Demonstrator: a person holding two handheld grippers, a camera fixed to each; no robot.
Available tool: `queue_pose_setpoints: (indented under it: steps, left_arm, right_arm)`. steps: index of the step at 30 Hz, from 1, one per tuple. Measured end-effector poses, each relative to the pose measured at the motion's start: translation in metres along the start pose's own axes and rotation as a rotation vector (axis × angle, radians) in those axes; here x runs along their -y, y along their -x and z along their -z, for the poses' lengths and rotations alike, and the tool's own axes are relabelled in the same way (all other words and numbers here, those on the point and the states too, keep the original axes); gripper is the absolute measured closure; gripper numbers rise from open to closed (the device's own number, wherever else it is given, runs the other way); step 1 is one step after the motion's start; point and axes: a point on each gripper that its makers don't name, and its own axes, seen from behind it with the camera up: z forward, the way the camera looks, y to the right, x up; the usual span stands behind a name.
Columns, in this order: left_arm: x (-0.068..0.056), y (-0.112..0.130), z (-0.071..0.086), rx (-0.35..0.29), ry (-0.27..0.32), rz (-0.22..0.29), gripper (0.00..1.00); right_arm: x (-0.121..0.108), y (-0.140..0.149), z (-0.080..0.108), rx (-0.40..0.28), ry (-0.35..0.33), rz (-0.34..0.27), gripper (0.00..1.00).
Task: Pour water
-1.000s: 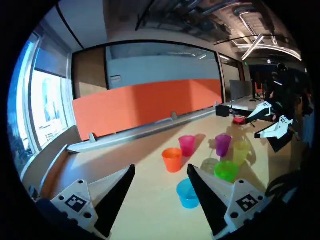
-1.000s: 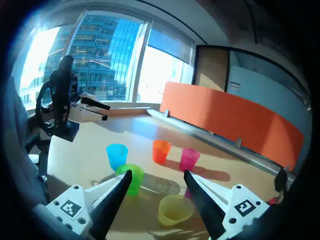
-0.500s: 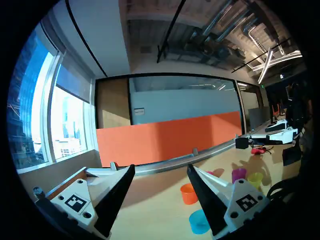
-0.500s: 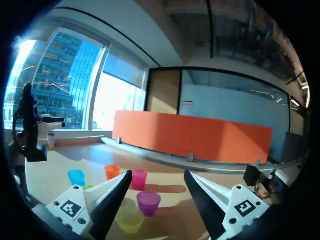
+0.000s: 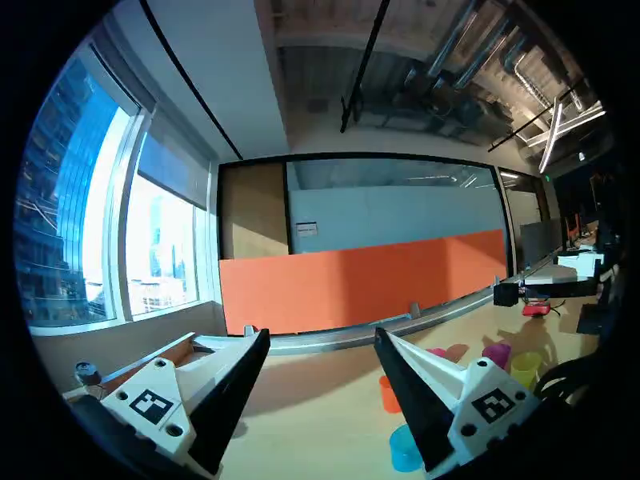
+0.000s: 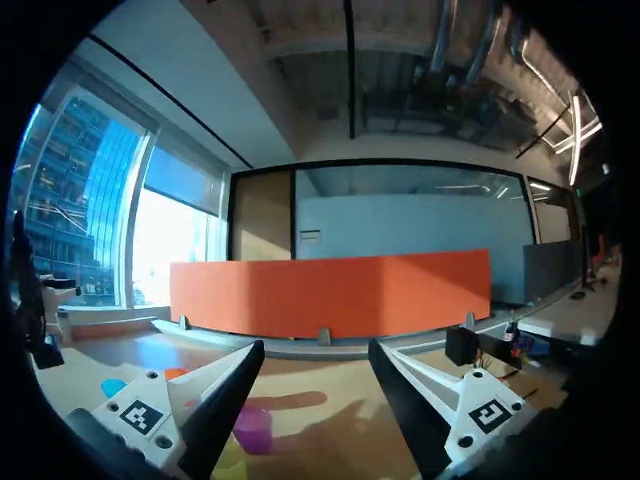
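Several coloured plastic cups stand on the wooden table [image 5: 320, 416]. In the left gripper view an orange cup [image 5: 386, 394] and a blue cup [image 5: 402, 450] sit low, partly behind my right-hand finger, with a pink cup [image 5: 437, 352], a purple cup [image 5: 498, 354] and a yellow cup [image 5: 526, 369] farther right. My left gripper [image 5: 320, 336] is open and holds nothing, high above the table. In the right gripper view a purple cup [image 6: 254, 430], a yellow cup [image 6: 228, 466], a blue cup [image 6: 112, 387] and an orange cup [image 6: 174, 373] lie low. My right gripper [image 6: 314, 346] is open and holds nothing.
An orange partition [image 5: 360, 284] with a metal rail runs along the table's far edge. A black box [image 6: 462, 346] and a small bottle [image 6: 512, 339] stand at the right end. Tall windows [image 5: 72, 232] are on the left. The other gripper [image 6: 40, 308] shows at the left edge.
Both views have tilted upward. The cups have slid toward the bottom of each view and more ceiling shows. Both grippers stayed open.
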Motion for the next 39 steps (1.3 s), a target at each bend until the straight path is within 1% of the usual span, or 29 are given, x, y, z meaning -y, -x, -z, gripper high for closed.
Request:
queue_pose_setpoints:
  steps: [6,12,15,21,27,39]
  left_arm:
    - [0.006,0.020,0.000,0.044,-0.029,-0.024,0.04]
    - [0.009,0.038,-0.001,0.073,-0.050,-0.014,0.04]
    - [0.010,0.045,-0.002,0.083,-0.061,-0.009,0.04]
    - [0.015,0.052,-0.005,0.076,-0.092,-0.013,0.04]
    - [0.011,0.059,-0.006,0.062,-0.106,0.002,0.04]
    - [-0.002,0.095,-0.011,0.091,-0.101,0.061,0.04]
  right_arm:
    - [-0.016,0.006,0.006,0.001,0.053,-0.004,0.01]
    - [-0.021,0.017,0.011,0.021,0.078,-0.014,0.01]
    - [-0.018,0.024,0.012,0.036,0.076,-0.018,0.01]
    - [-0.005,0.029,0.011,0.052,0.049,-0.035,0.01]
    - [0.002,0.029,0.010,0.062,0.045,-0.027,0.01]
    - [0.010,0.032,0.008,0.089,0.050,-0.010,0.01]
